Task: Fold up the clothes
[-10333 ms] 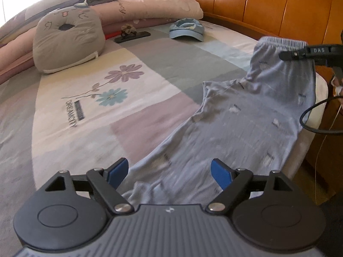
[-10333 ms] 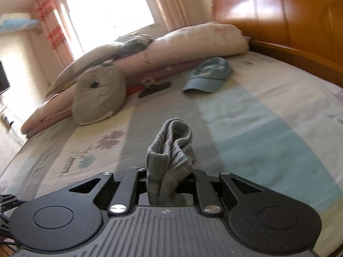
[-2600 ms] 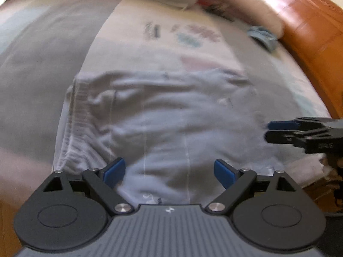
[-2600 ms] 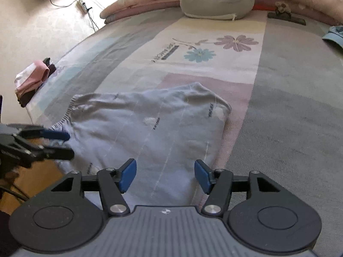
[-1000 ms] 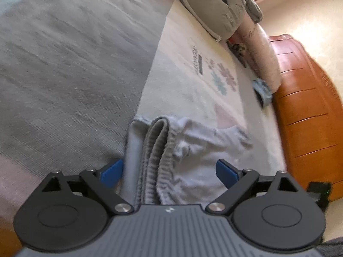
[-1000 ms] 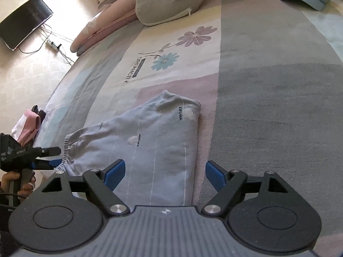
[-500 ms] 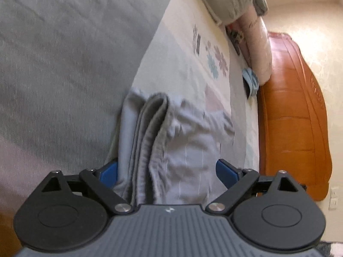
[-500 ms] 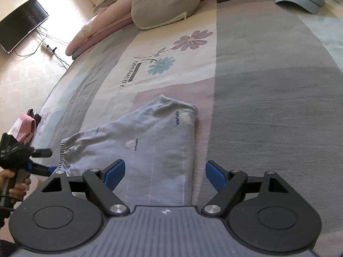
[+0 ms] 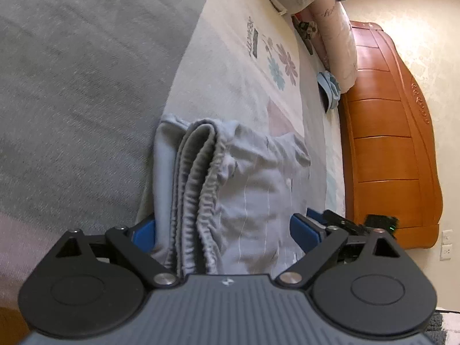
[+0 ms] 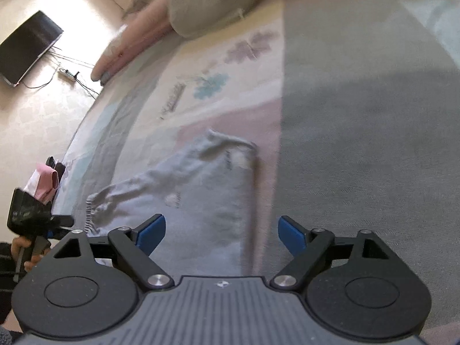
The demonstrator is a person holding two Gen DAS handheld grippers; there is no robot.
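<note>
We have the grey trousers [image 9: 230, 189] already folded over, lying on the bed [image 9: 72, 86] between both claws. Our left claw [image 9: 227, 230] gapes wide around the waistband; our right claw [image 10: 221, 230] is opening over the folded end, gripping nothing. Another fold looks left.

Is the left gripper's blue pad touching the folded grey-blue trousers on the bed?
Cannot tell. In the left wrist view the folded grey-blue trousers lie between the wide-open left gripper, and cloth overlaps the left blue pad; contact is unclear.

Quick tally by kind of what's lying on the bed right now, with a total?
Grey trousers: 1
Grey cushion: 1
Blue cap: 1
Rolled pink quilt: 1
Pink cloth bundle at the edge: 1
Total: 5
</note>
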